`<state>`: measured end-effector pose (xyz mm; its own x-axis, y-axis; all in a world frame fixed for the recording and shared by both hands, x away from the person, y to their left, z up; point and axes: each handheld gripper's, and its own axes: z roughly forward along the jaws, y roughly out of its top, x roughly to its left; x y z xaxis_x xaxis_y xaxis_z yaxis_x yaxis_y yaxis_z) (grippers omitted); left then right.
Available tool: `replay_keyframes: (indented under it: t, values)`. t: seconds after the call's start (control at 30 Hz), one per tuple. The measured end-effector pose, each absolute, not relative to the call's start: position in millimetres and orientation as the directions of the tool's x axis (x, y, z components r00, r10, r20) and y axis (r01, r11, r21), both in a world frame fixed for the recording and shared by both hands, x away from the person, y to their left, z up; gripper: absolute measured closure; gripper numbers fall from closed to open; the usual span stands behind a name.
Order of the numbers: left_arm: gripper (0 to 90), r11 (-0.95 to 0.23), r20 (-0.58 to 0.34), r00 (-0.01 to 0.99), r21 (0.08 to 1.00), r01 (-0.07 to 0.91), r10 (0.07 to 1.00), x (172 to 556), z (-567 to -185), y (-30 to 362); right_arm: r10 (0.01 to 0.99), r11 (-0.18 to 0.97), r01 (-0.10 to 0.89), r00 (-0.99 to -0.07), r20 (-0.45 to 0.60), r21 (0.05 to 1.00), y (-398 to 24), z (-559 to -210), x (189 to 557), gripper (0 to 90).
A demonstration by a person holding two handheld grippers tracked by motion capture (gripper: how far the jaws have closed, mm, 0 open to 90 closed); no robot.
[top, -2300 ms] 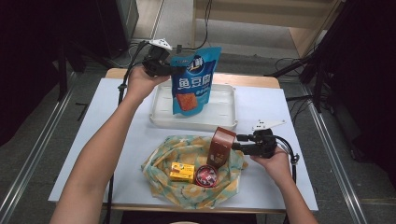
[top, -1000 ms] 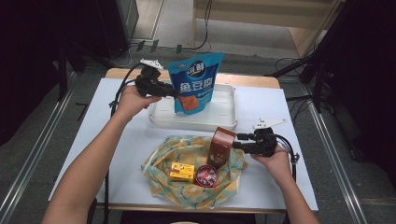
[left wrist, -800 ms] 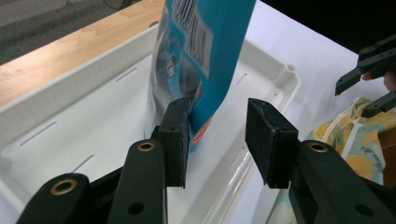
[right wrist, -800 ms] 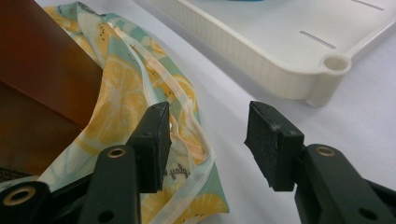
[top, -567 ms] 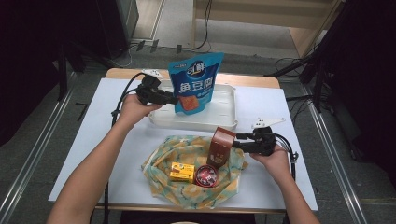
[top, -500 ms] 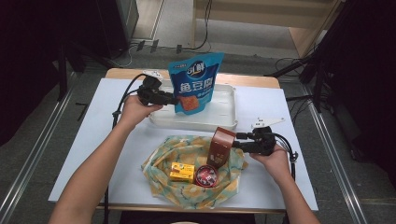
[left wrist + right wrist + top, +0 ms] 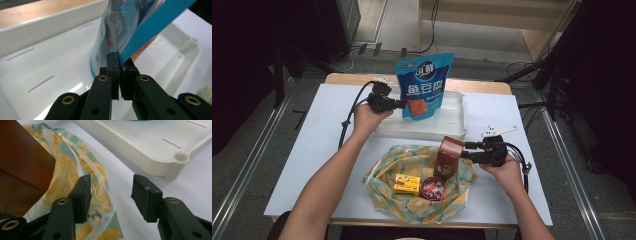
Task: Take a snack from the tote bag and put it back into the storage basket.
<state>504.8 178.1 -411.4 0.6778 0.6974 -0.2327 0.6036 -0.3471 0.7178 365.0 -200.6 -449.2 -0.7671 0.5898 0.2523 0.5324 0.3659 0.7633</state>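
From the high view, the person's left forearm reaches up the left half of the table (image 7: pixel 302 150), hand wrapped over the left gripper (image 7: pixel 398 104), which points level toward the right at the blue snack pouch (image 7: pixel 424 82). The pouch stands upright in the white tray (image 7: pixel 457 120) near the table's far edge, in the tray's left half. The right forearm comes in from the near right corner; its hand holds the right gripper (image 7: pixel 466 150) level, pointing left toward the brown box (image 7: pixel 448 157). That box stands on the lemon-print bag (image 7: pixel 382 170) at the table's near edge, with a yellow box (image 7: pixel 407 184) and a round red tin (image 7: pixel 432 187) just beside it.

In the left gripper view, the left gripper (image 7: pixel 119 75) has its jaws brought together, having just closed; the pouch's blue side edge (image 7: pixel 155 27) runs down into the slit between the pads, so it is pinched there. The pouch's base rests on the tray floor (image 7: pixel 50 65).

In the right gripper view, the right gripper (image 7: pixel 111 195) stands partly open with nothing between the pads. Its left jaw lies over the lemon-print bag's (image 7: pixel 67 167) edge, the brown box (image 7: pixel 22 162) to its left, and the tray's corner (image 7: pixel 175 165) beyond.
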Motion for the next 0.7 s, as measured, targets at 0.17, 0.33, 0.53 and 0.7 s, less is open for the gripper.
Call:
replay_keyframes:
  t: [0.17,0.33,0.53,0.7]
  values:
    - [90.0,-0.351,-0.202,0.671,0.726,0.591,0.714,513.0,-411.2,171.0,0.589,0.365,0.532,-0.768,0.253,0.764,-201.1,-449.1,364.7,50.9]
    - [90.0,-0.311,-0.227,0.659,0.743,0.593,0.717,518.9,-415.1,173.8,0.592,0.362,0.536,-0.764,0.256,0.762,-201.9,-448.5,363.7,50.9]
    - [90.0,-0.312,-0.221,0.667,0.75,0.583,0.712,522.1,-415.7,176.3,0.592,0.355,0.538,-0.762,0.261,0.764,-202.3,-448.3,362.0,51.0]
    - [90.0,-0.335,-0.215,0.664,0.729,0.597,0.716,530.5,-409.6,176.7,0.591,0.355,0.535,-0.764,0.259,0.767,-200.9,-448.1,359.7,51.1]
